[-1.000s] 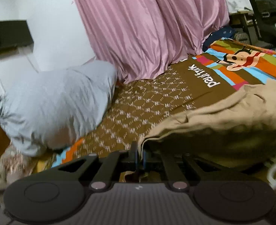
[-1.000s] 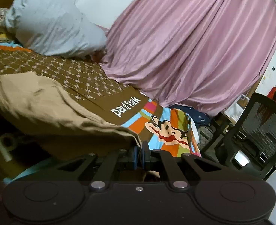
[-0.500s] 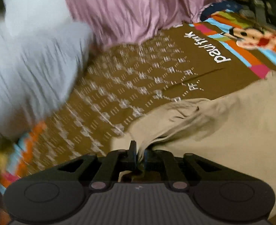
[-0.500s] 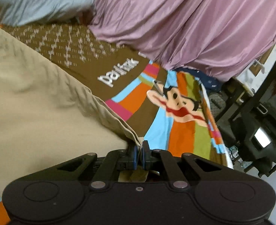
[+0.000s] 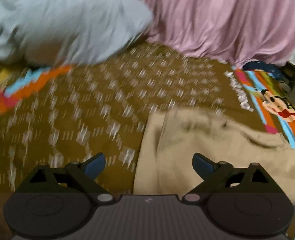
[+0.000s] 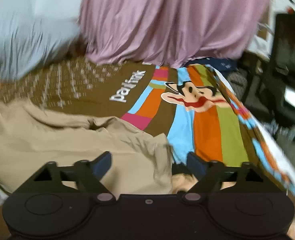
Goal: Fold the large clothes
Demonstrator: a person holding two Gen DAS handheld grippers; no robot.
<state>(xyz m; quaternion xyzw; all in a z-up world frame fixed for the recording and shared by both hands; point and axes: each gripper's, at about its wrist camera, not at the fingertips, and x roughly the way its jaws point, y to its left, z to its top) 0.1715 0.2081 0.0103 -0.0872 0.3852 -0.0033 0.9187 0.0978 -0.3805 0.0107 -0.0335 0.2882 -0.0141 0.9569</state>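
Note:
A tan garment [image 5: 207, 150] lies spread on the bed's brown patterned cover [image 5: 87, 120]. In the left wrist view my left gripper [image 5: 149, 164] is open and empty, just above the garment's left edge. In the right wrist view the garment [image 6: 67, 140] lies at the lower left, and my right gripper [image 6: 149, 161] is open and empty over its right corner. Both views are blurred by motion.
A grey pillow [image 5: 63, 20] lies at the head of the bed. A pink curtain [image 6: 167, 20] hangs behind the bed. The cover has coloured stripes and a cartoon monkey [image 6: 193, 96]. A black office chair [image 6: 287, 70] stands to the right of the bed.
Both grippers were shut on the garment's edge and lowered it onto the bed. Now both have opened and let go; the garment lies flat.

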